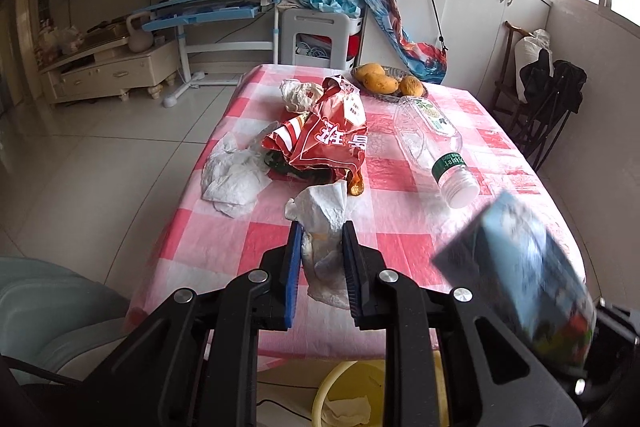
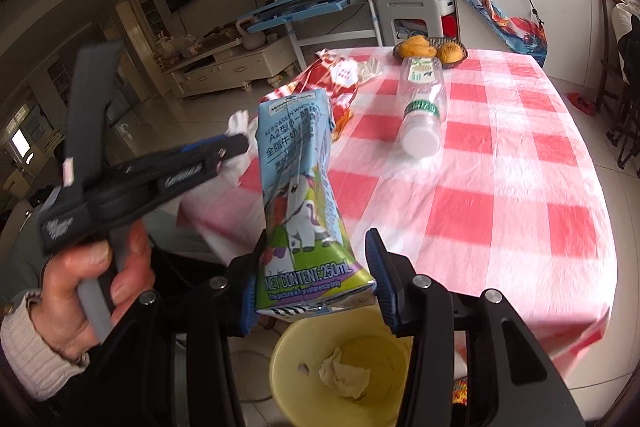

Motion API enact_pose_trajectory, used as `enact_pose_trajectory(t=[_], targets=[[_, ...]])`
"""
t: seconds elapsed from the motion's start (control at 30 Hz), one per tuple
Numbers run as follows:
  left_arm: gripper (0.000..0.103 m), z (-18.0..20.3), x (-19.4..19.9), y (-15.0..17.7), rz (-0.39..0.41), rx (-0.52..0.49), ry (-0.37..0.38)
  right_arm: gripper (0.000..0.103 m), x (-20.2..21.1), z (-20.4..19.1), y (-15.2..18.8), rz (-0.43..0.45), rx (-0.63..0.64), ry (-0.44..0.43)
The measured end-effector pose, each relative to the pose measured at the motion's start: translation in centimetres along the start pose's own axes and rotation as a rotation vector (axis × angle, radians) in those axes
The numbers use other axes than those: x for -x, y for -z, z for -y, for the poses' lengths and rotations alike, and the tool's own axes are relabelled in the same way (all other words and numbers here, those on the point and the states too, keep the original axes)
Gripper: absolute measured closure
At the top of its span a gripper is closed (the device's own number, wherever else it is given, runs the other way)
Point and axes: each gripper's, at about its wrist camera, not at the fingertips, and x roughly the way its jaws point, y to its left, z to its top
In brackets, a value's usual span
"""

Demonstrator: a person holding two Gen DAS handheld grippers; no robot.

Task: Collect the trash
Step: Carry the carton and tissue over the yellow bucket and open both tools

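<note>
In the left wrist view, the left tool (image 1: 320,259) is clamped on a crumpled white tissue (image 1: 322,227) above the near edge of the checked surface (image 1: 400,227), where a red snack bag (image 1: 324,143), another tissue (image 1: 234,175) and a clear plastic bottle (image 1: 434,143) lie beyond it. In the right wrist view, the right tool (image 2: 314,279) stands with its jaws spread, and the milk carton (image 2: 300,203) between them touches the left pad (image 2: 250,307) only, clear of the right pad. The carton is directly above a yellow bin (image 2: 288,371) on the floor, which holds a wadded tissue (image 2: 344,375).
</note>
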Motion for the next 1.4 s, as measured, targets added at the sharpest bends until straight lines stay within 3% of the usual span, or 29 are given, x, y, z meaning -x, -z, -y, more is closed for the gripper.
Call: enact_pose_trajectory(t=[0.13, 0.33, 0.43, 0.67, 0.77, 0.8, 0.87, 0.93, 1.0, 1.17, 1.4], targets=[[0.084, -0.1, 0.8, 0.6, 0.002, -0.001, 0.006, 0.057, -0.2, -1.1, 2.8, -0.089, 0.006, 0.01], [0.084, -0.2, 2.0, 2.0, -0.012, -0.01, 0.026, 0.056, -2.3, -1.5, 4.3, -0.209, 0.012, 0.059], [0.084, 0.2, 2.6, 3.3, -0.033, -0.028, 0.041, 0.044, -1.7, -1.0, 4.1, -0.162, -0.008, 0.091], [0.083, 2.7, 2.7, 7.5, -0.175, -0.124, 0.152, 0.032, 2.5, 1.6, 2.9, 0.091, -0.17, 0.09], [0.074, 4.2, 2.4, 8.8, -0.23, -0.2, 0.176, 0.03, 3.1, 2.3, 2.6, 0.136, -0.217, 0.102], [0.07, 4.5, 2.6, 9.1, -0.227, -0.211, 0.17, 0.03, 3.2, 2.5, 2.5, 0.145, -0.227, 0.102], [0.047, 4.5, 3.3, 8.8, -0.177, -0.22, 0.139, 0.029, 3.2, 2.5, 2.3, 0.158, -0.235, 0.107], [0.035, 3.8, 4.3, 8.2, -0.108, -0.205, 0.094, 0.027, 3.4, 2.4, 2.2, 0.168, -0.232, 0.118], [0.03, 2.9, 5.0, 7.4, -0.05, -0.174, 0.044, 0.026, 3.6, 2.3, 2.3, 0.17, -0.224, 0.127], [0.026, -0.2, 5.0, 5.9, 0.006, -0.048, -0.052, 0.023, 3.6, 1.6, 2.6, 0.166, -0.193, 0.144], [0.025, -2.7, 5.1, 5.2, 0.04, 0.071, -0.101, 0.023, 3.3, 1.0, 2.6, 0.16, -0.158, 0.158]])
